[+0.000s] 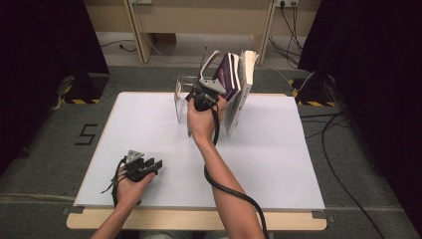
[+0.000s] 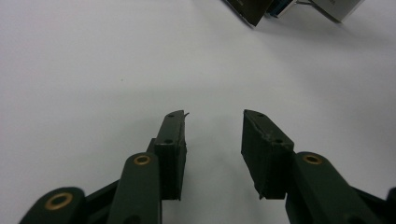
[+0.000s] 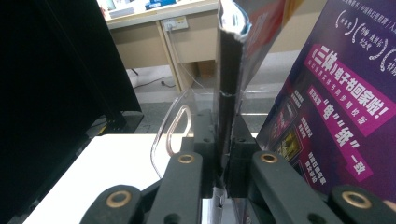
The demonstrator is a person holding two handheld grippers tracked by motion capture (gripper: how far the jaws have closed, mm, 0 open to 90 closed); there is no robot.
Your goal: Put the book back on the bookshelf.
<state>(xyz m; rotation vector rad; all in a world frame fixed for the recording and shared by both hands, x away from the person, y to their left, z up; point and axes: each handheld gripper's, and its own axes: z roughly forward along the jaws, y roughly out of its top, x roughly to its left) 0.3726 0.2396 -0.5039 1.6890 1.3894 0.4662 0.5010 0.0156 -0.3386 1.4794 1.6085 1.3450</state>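
Looking down from the high view, the right claw (image 1: 211, 85) grips a thin book (image 1: 211, 60) near the bench's (image 1: 149, 149) far edge, beside a clear stand (image 1: 180, 97) and leaning books (image 1: 239, 84). Pulling it sideways could topple those neighbours, I judge. The left claw (image 1: 149, 164) rests near the front left corner, open and empty.

In the left gripper view, the left claw (image 2: 212, 126) stands apart over bare bench (image 2: 93, 70); it offers no support if the row falls.

In the right gripper view, the right claw (image 3: 223, 163) clamps the book's (image 3: 229, 74) lower edge. Such a narrow bite may let it swing or slip against the purple cover (image 3: 336, 107).
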